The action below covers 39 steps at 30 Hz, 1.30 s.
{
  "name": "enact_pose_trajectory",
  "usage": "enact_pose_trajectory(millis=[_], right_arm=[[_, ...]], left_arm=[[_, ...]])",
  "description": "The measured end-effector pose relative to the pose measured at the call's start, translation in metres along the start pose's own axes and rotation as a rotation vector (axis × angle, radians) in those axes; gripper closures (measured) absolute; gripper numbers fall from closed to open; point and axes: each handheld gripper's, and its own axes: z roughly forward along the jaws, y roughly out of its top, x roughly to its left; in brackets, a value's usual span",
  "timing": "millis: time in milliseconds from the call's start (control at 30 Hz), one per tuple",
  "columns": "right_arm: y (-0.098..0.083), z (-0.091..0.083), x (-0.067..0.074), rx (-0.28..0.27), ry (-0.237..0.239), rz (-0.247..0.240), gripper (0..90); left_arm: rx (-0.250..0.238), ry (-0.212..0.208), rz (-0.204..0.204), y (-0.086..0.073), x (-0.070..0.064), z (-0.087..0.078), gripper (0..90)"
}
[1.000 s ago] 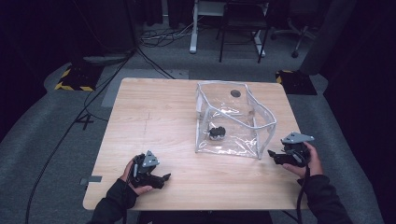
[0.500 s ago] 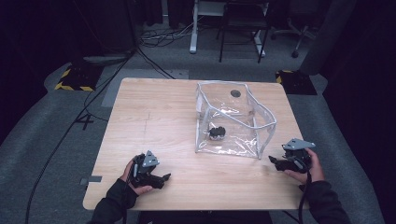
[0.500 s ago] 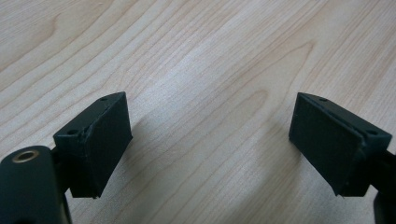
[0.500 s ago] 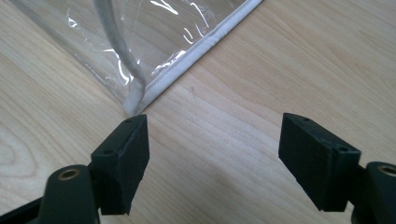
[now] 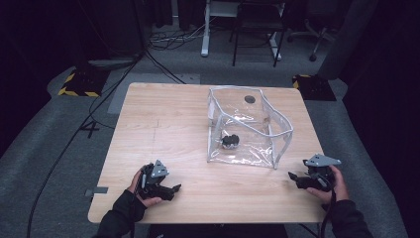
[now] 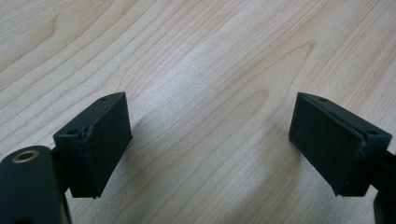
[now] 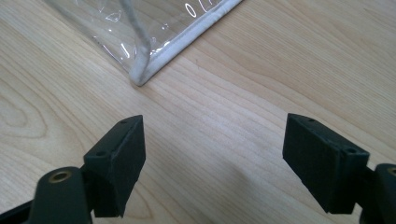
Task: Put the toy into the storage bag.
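Clear plastic pouch with white piping stands open on the wooden table, a small black object inside. Right gripper rests just beside the pouch's near corner, jaws just opened wide, nothing between them. Left gripper sits well apart, jaws spread, empty. Judged step: approach. Next move: advance the right gripper onto the pouch wall.
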Motion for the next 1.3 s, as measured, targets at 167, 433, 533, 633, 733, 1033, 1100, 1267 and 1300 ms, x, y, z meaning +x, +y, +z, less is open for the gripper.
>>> enact_pose_trajectory(millis=[167,433,533,633,733,1033,1100,1267,1300], right_arm=[[-0.007,-0.003,-0.001,-0.021,0.013,-0.018,20.9],[-0.018,-0.005,-0.001,-0.008,0.030,0.009,20.7],[-0.022,-0.006,-0.001,-0.002,0.039,0.010,20.4],[-0.026,-0.007,-0.001,0.001,0.041,0.024,20.1],[-0.030,-0.007,-0.001,-0.004,0.044,0.045,19.8],[-0.041,-0.009,-0.004,-0.026,0.077,0.097,18.5],[-0.046,-0.010,-0.007,-0.040,0.081,0.113,17.2],[-0.052,-0.013,-0.010,-0.053,0.078,0.122,17.0],[-0.053,-0.014,-0.010,-0.054,0.082,0.125,17.0]], left_arm=[[0.000,0.000,0.000,0.000,0.000,0.000,13.2],[0.000,0.000,0.000,0.000,0.000,0.000,13.3],[0.000,0.000,0.000,0.000,0.000,0.000,13.2],[0.000,0.000,0.000,0.000,0.000,0.000,13.2],[0.000,0.000,0.000,0.000,0.000,0.000,13.2],[0.001,0.000,0.000,0.000,0.000,0.000,13.1],[0.001,0.000,0.000,0.000,0.000,0.000,13.1],[0.002,0.001,0.000,0.000,0.000,0.000,13.1],[0.002,-0.003,-0.002,0.000,0.000,0.000,12.9]])
